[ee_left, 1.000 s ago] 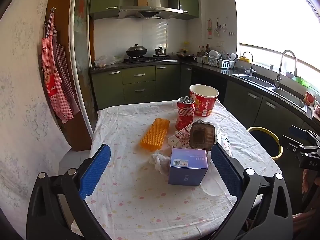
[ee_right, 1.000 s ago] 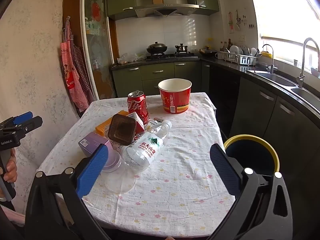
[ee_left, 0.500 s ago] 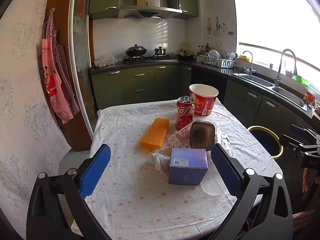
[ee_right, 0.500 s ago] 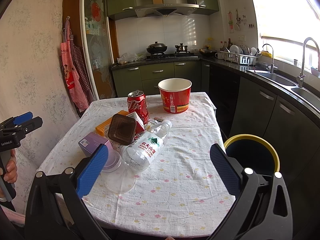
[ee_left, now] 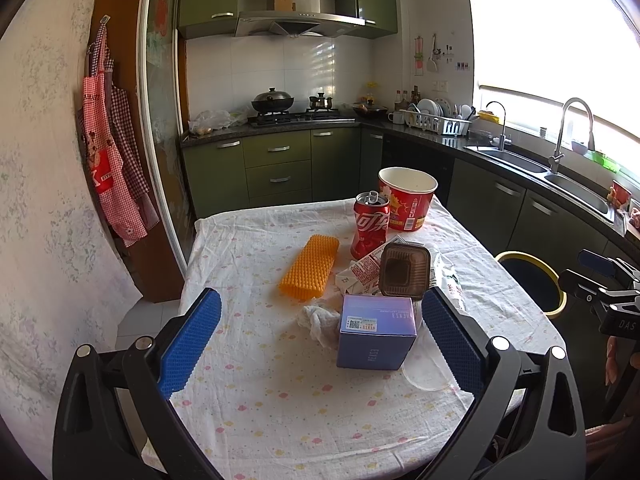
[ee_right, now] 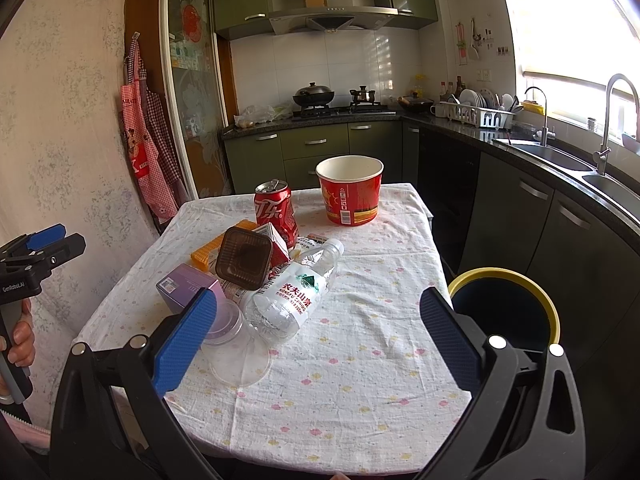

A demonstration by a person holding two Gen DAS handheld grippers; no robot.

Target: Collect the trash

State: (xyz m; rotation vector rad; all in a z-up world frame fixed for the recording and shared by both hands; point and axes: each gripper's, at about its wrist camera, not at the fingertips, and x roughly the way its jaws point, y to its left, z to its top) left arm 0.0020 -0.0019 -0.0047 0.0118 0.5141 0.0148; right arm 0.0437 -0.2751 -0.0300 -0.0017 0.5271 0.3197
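1. The desk (ee_right: 360,360), under a white flower-print cloth, carries all the trash in a cluster toward its near left part.
2. A yellow-rimmed bin (ee_right: 506,280) stands on the floor just beside the desk's right edge.
3. The left tool (ee_left: 320,344) hangs wide open above the near edge, nothing between its blue pads (ee_left: 188,344); the purple box (ee_left: 376,332) sits ahead of it.
4. The right tool (ee_right: 320,340) is likewise spread wide and empty, over the near right part of the desk.
5. A red paper bucket (ee_right: 350,190) stands upright at the far end.
6. A clear water bottle (ee_right: 294,294) lies on its side, touching the pile.
7. A red cola can (ee_left: 370,224) stands just beside the bucket.
8. An orange ridged piece (ee_left: 310,268) lies flat, left of the can.
9. A brown plastic tub (ee_right: 244,258) leans tilted on a small carton (ee_right: 278,242).
10. A crumpled tissue (ee_left: 318,320) touches the box.
11. A clear lid (ee_right: 240,360) lies flat near the front.
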